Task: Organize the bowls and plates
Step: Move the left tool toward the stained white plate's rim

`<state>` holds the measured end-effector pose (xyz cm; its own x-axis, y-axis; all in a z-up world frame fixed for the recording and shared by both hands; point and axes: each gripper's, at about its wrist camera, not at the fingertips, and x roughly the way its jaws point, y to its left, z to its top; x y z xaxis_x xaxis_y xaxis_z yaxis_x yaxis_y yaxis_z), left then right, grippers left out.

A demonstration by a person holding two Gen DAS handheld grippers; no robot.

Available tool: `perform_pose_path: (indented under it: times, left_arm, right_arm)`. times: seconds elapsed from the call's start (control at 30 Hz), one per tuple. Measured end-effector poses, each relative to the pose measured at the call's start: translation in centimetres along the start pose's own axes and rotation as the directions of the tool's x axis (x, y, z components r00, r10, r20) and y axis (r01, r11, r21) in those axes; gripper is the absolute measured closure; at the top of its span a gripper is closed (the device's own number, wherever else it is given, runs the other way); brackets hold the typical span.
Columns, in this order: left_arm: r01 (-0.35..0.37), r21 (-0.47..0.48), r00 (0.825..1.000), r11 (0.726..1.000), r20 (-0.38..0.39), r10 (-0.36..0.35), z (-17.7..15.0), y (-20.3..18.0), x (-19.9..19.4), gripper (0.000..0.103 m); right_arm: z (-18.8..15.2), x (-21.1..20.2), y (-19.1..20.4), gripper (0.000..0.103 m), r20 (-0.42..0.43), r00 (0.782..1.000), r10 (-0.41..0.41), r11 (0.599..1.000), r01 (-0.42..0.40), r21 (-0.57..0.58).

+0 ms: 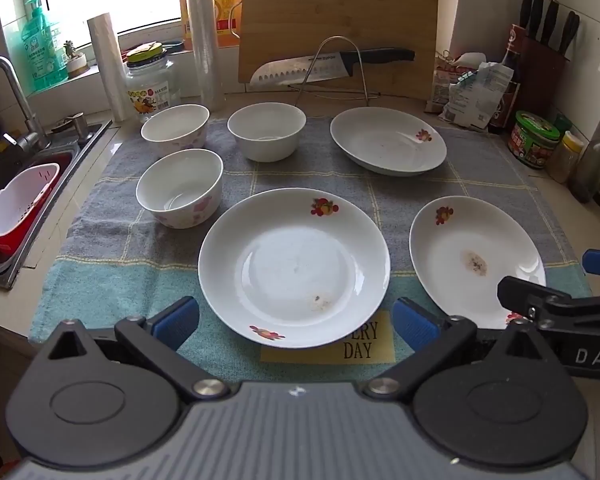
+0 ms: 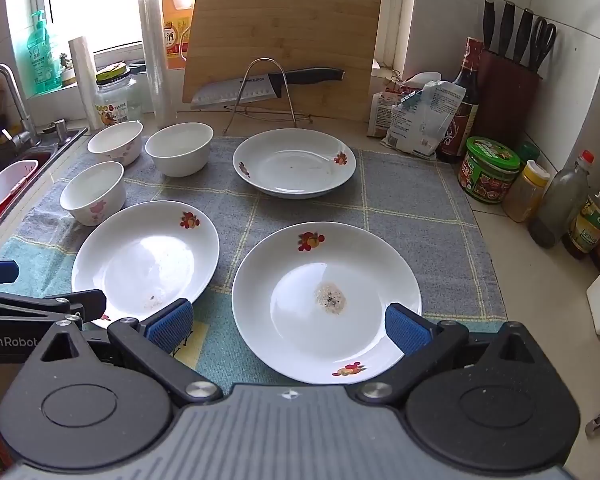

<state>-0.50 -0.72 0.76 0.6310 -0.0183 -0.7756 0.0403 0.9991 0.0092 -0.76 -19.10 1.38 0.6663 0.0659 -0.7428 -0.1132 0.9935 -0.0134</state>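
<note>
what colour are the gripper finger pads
Blue, ribbed pads on black arms, clearest in the right wrist view.

A pale kitchen counter (image 2: 540,304), and spread over it a checked grey-and-teal towel (image 2: 412,208), reaching from the sink-side edge nearly to the jars (image 2: 488,172) along the right edge.

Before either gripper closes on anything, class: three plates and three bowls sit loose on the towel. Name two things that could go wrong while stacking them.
1. The near right plate and the near left plate carry dried residue; stacking would likely smear it onto clean undersides.
2. The left gripper and right gripper, both open, hover side by side; reaching for neighbouring plates, they might collide.
</note>
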Motion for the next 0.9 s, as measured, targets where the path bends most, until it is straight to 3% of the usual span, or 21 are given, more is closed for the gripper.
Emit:
perform_pose_path:
  times: [0.33, 0.57, 0.73, 0.9]
  left_arm:
    - [0.042, -0.006, 0.998, 0.999, 0.046, -0.042, 0.0, 0.0, 0.3, 0.001]
    - [0.029, -0.022, 0.999, 0.999, 0.047, -0.028, -0.3, 0.3, 1.3, 0.001]
    - [0.063, -0.052, 0.997, 0.997, 0.05, -0.06, -0.6, 0.6, 1.8, 0.001]
    - [0.056, -0.031, 0.995, 0.998, 0.087, -0.053, -0.6, -0.1, 1.9, 0.001]
  right_arm:
    - [-1.3, 0.8, -0.7, 0.0, 0.041, 0.999, 0.02, 0.999, -0.018, -0.051]
    - [-3.0, 2.0, -1.9, 0.0, -0.032, 0.999, 0.04, 0.997, -0.042, -0.069]
    - [-5.6, 3.6, -3.0, 0.0, -0.035, 0.994, 0.103, 0.994, -0.104, -0.037]
    - [-7.0, 4.9, -4.2, 0.0, -0.061, 0.994, 0.095, 0.994, -0.098, -0.051]
